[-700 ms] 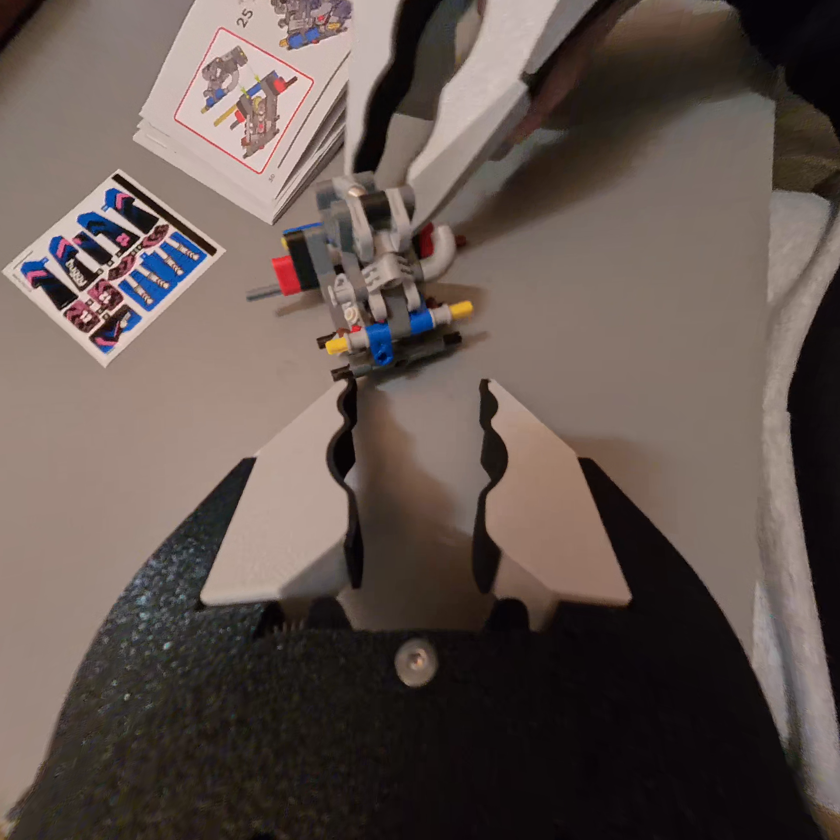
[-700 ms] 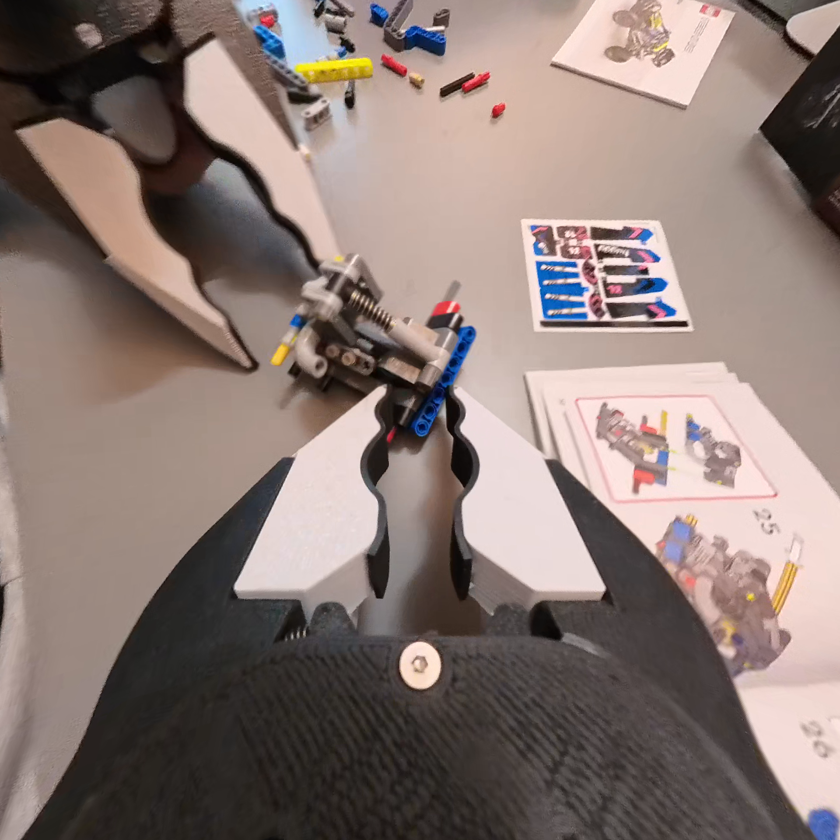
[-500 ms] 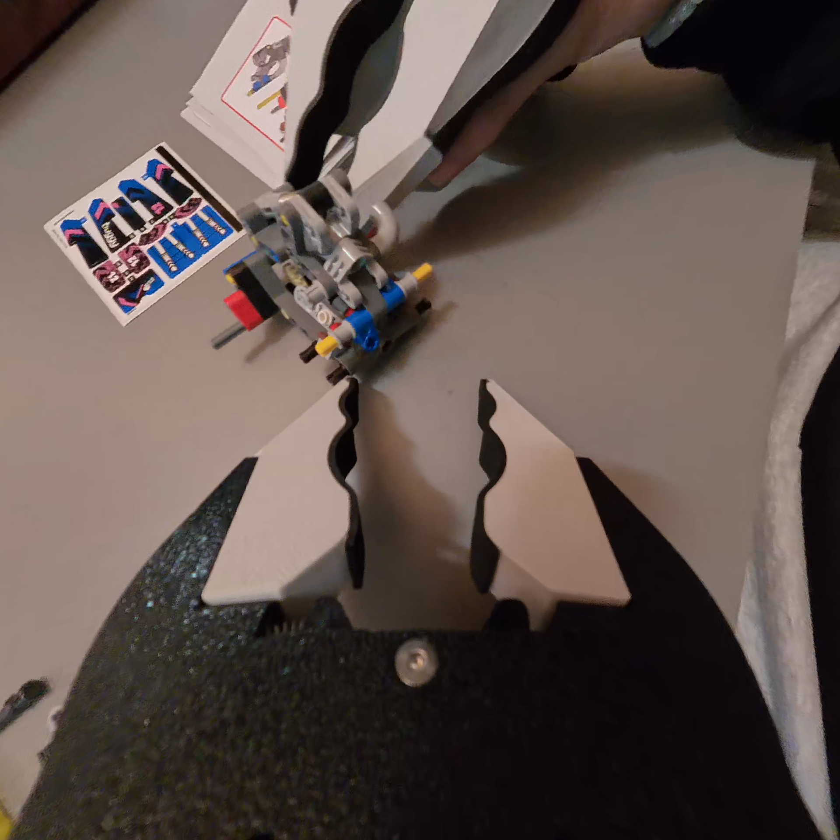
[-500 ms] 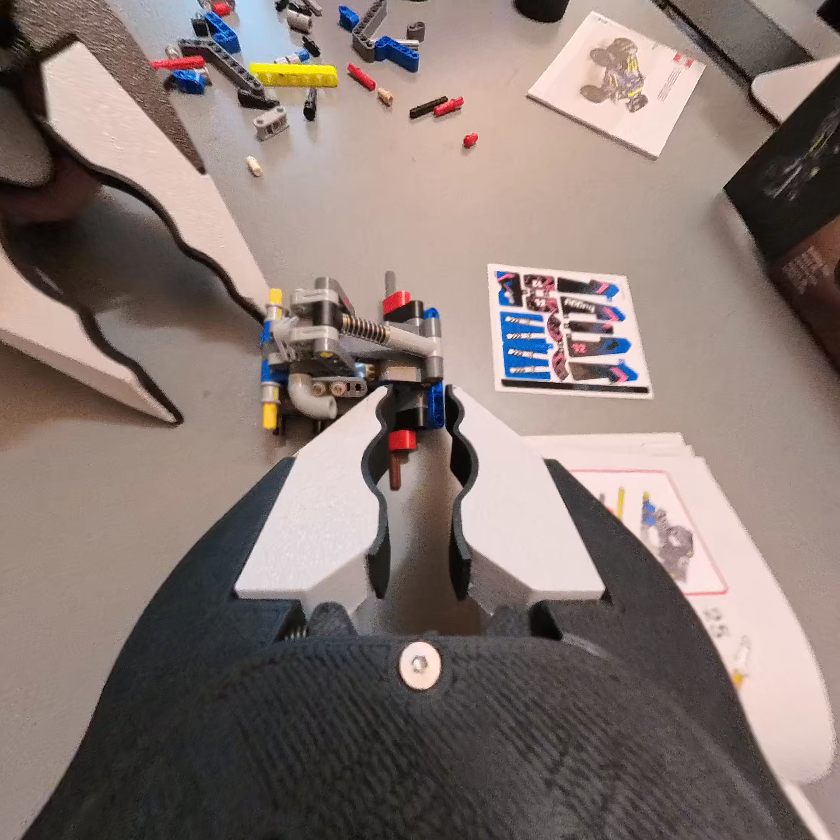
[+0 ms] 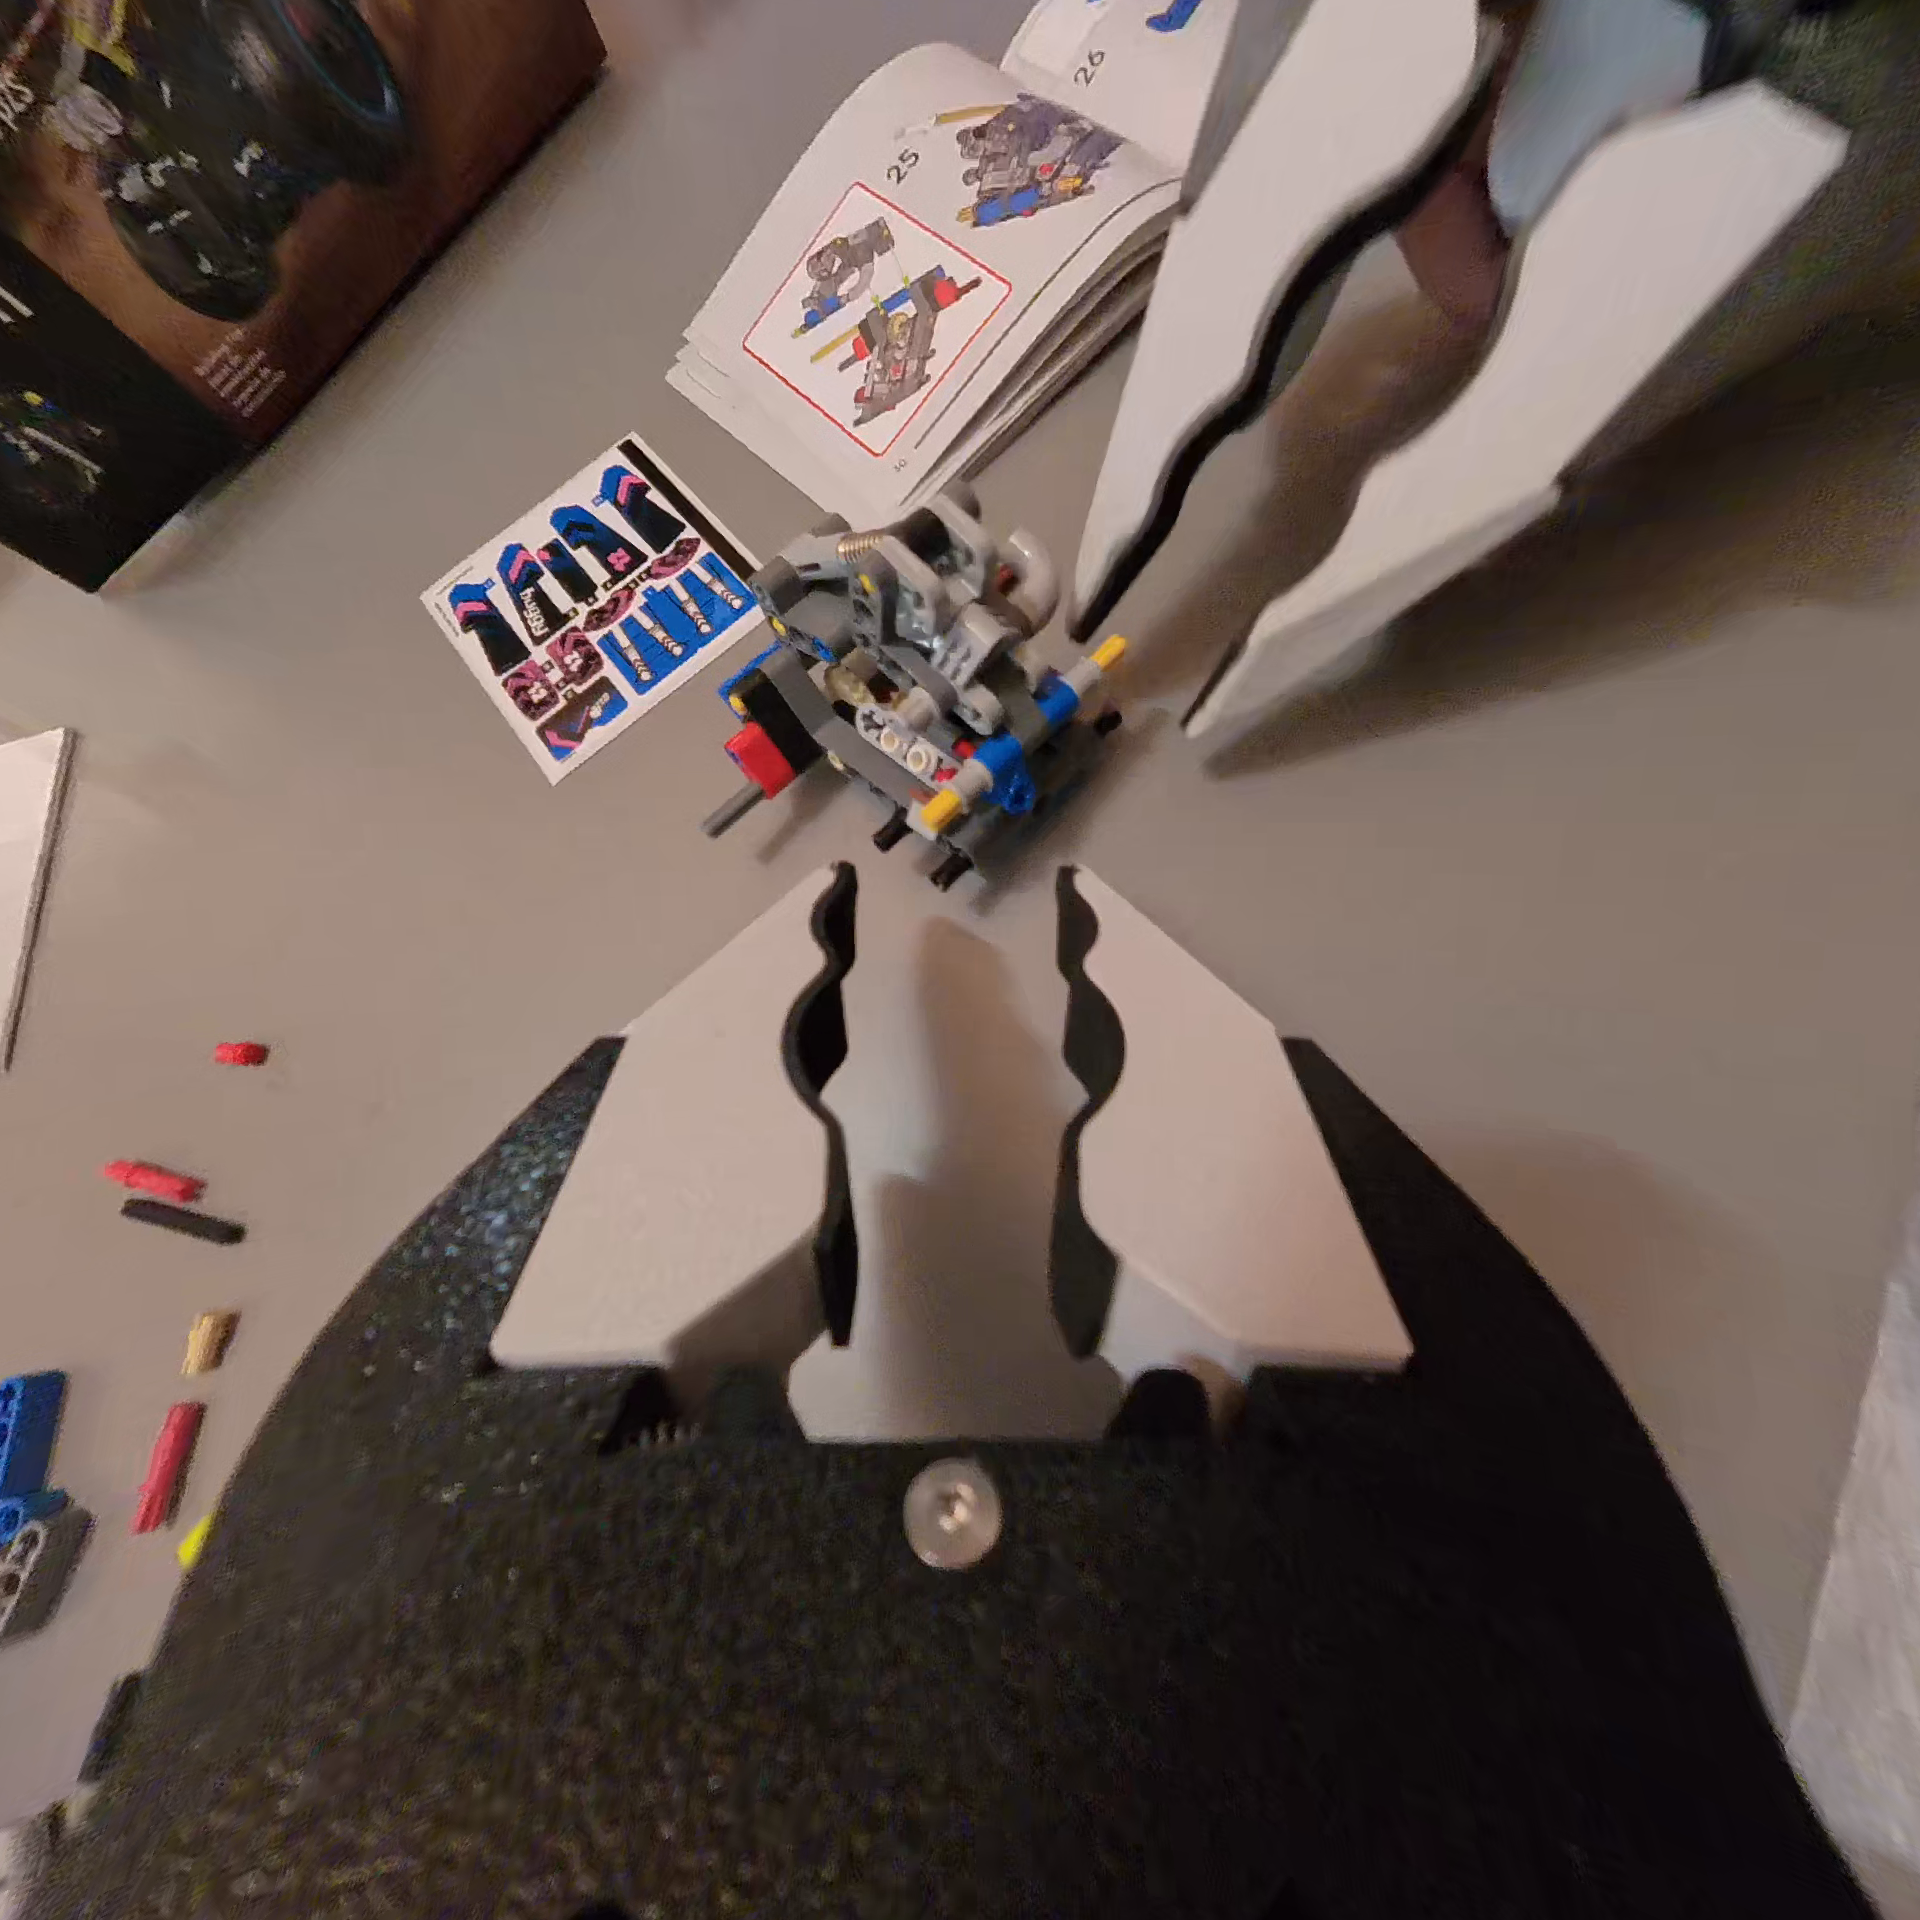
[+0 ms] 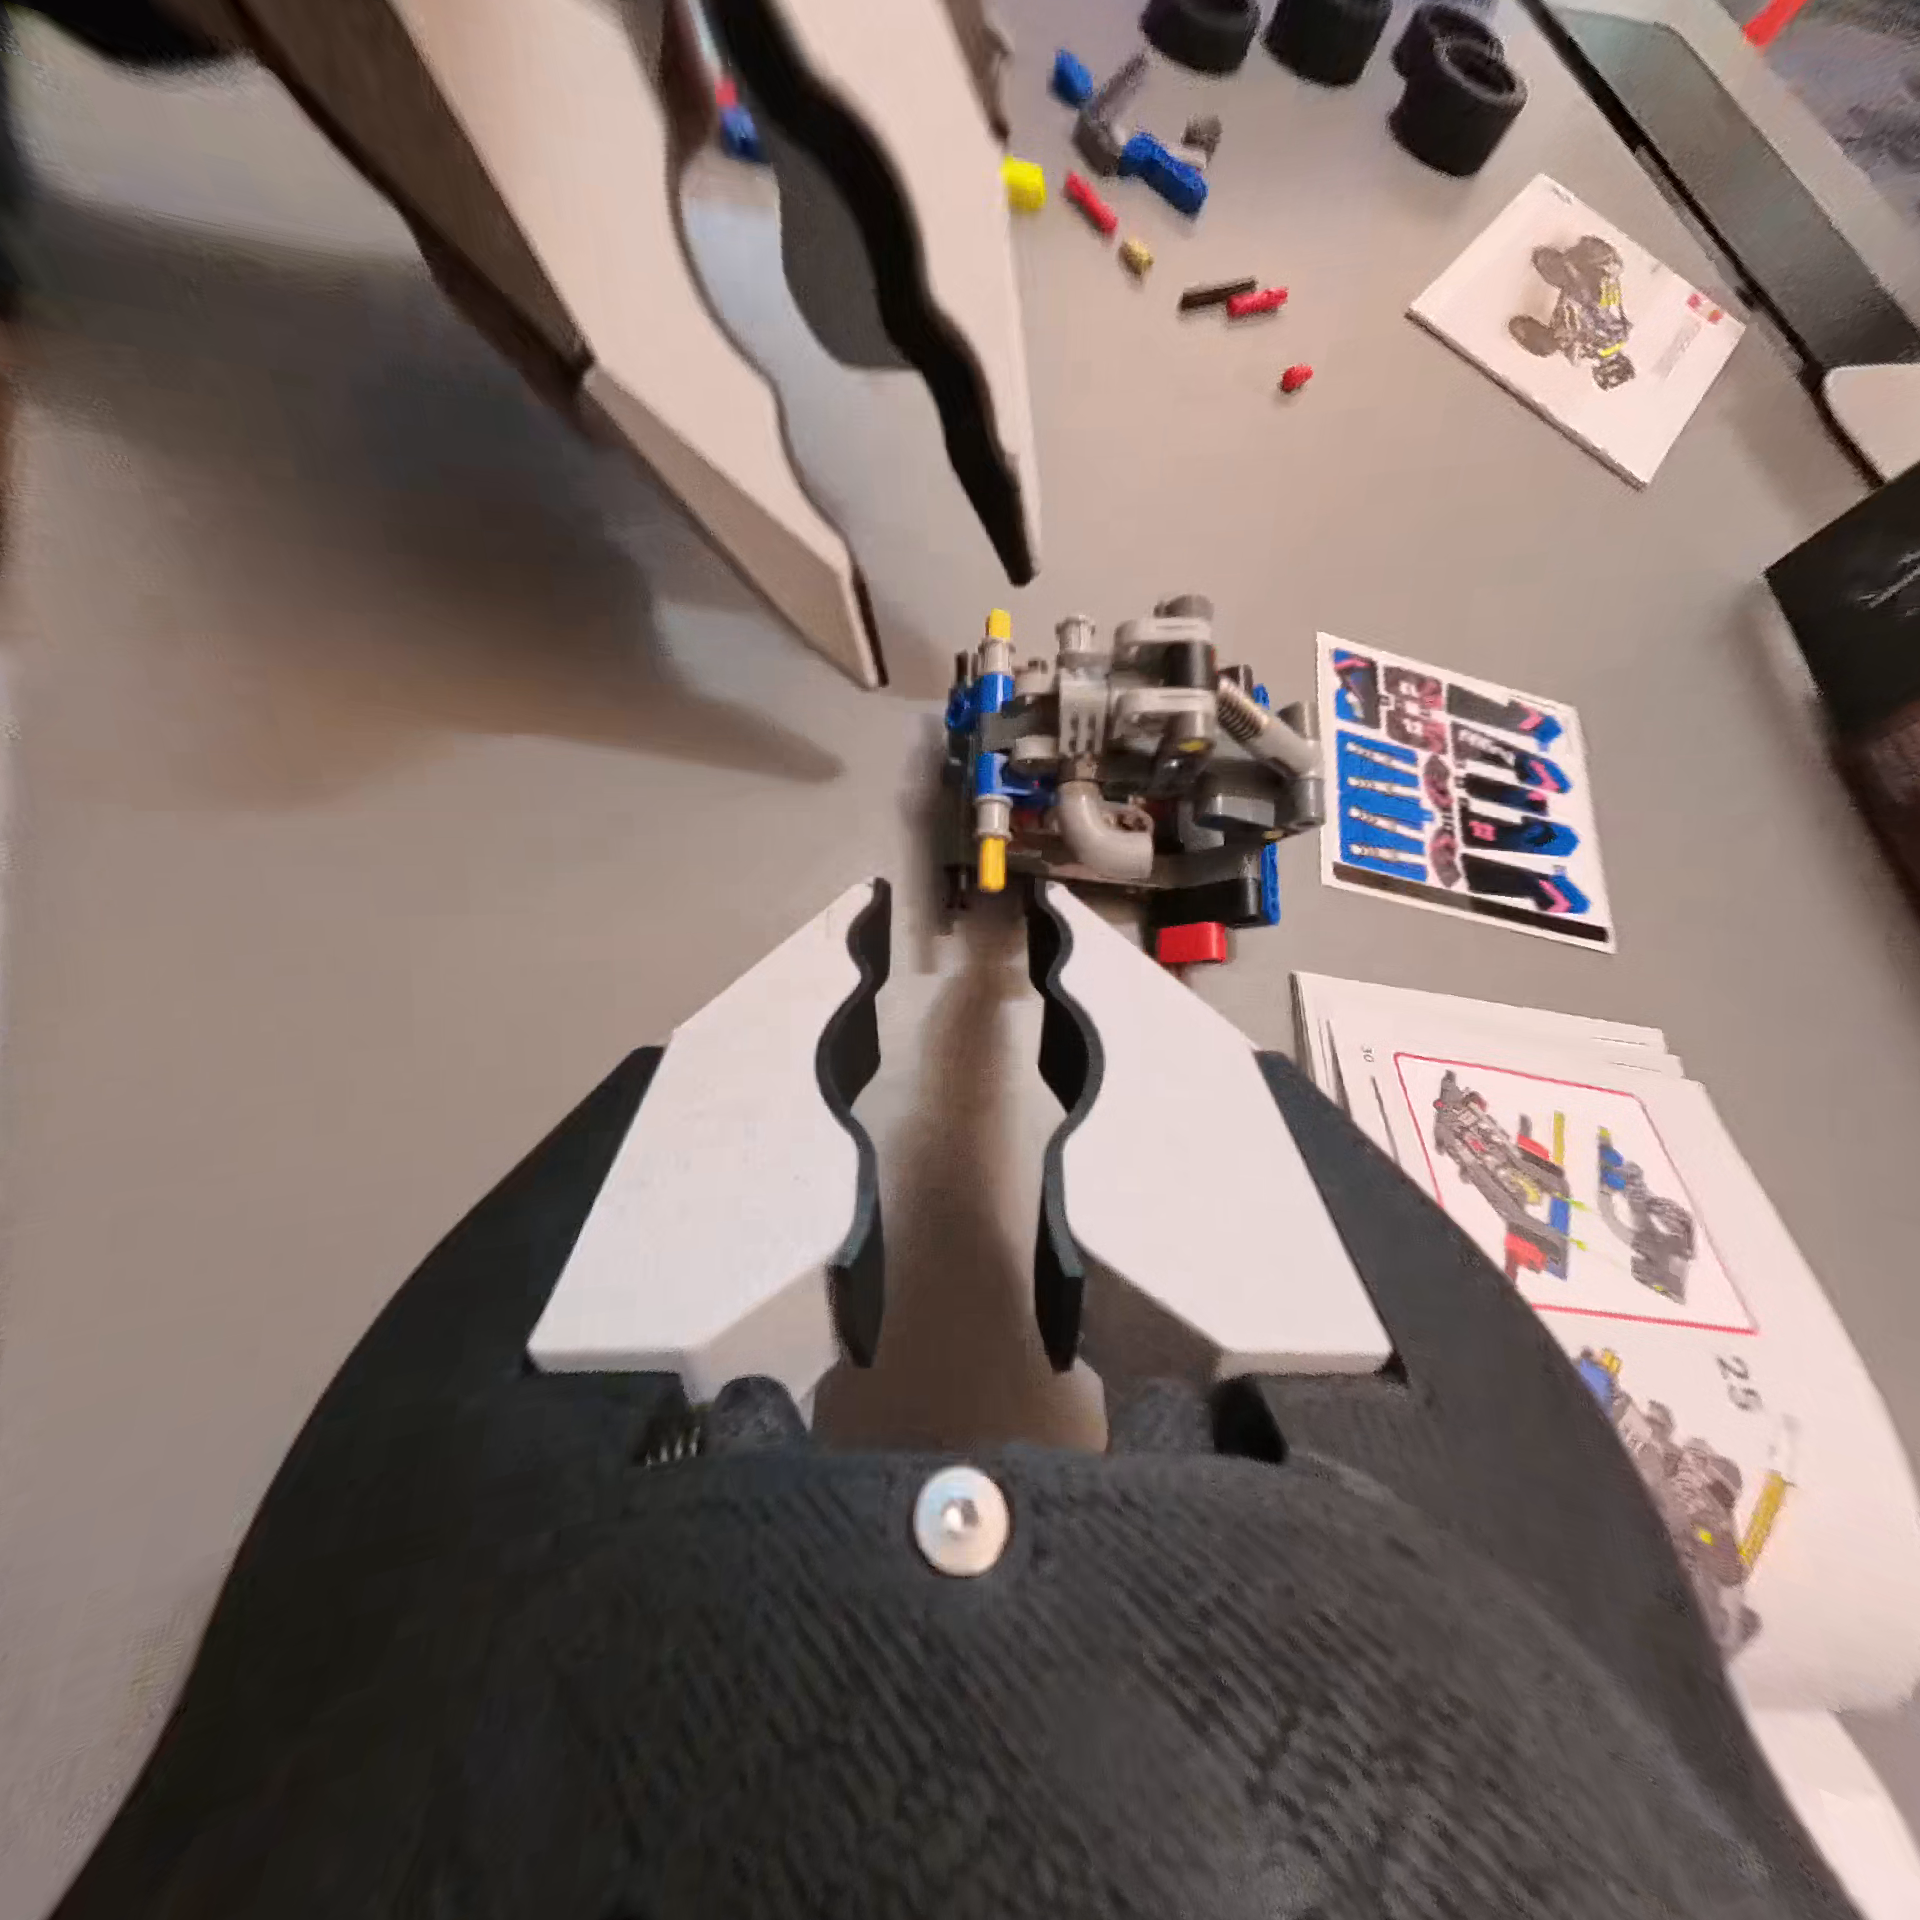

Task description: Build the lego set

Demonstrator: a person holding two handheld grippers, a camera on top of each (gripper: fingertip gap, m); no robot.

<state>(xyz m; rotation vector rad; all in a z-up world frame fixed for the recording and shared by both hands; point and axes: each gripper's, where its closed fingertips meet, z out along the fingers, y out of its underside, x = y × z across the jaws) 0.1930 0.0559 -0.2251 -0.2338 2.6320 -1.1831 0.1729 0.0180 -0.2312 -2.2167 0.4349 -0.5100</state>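
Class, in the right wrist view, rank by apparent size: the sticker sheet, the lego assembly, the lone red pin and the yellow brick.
1. Sticker sheet and lego assembly: too alike to rank.
2. Yellow brick.
3. Red pin, though both small pieces lie farther off.

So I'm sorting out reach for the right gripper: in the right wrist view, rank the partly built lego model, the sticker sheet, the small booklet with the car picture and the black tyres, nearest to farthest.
1. Lego model, just ahead of the right gripper.
2. Sticker sheet, beyond the model, to the right.
3. Small booklet, far right.
4. Black tyres, top edge, farthest.
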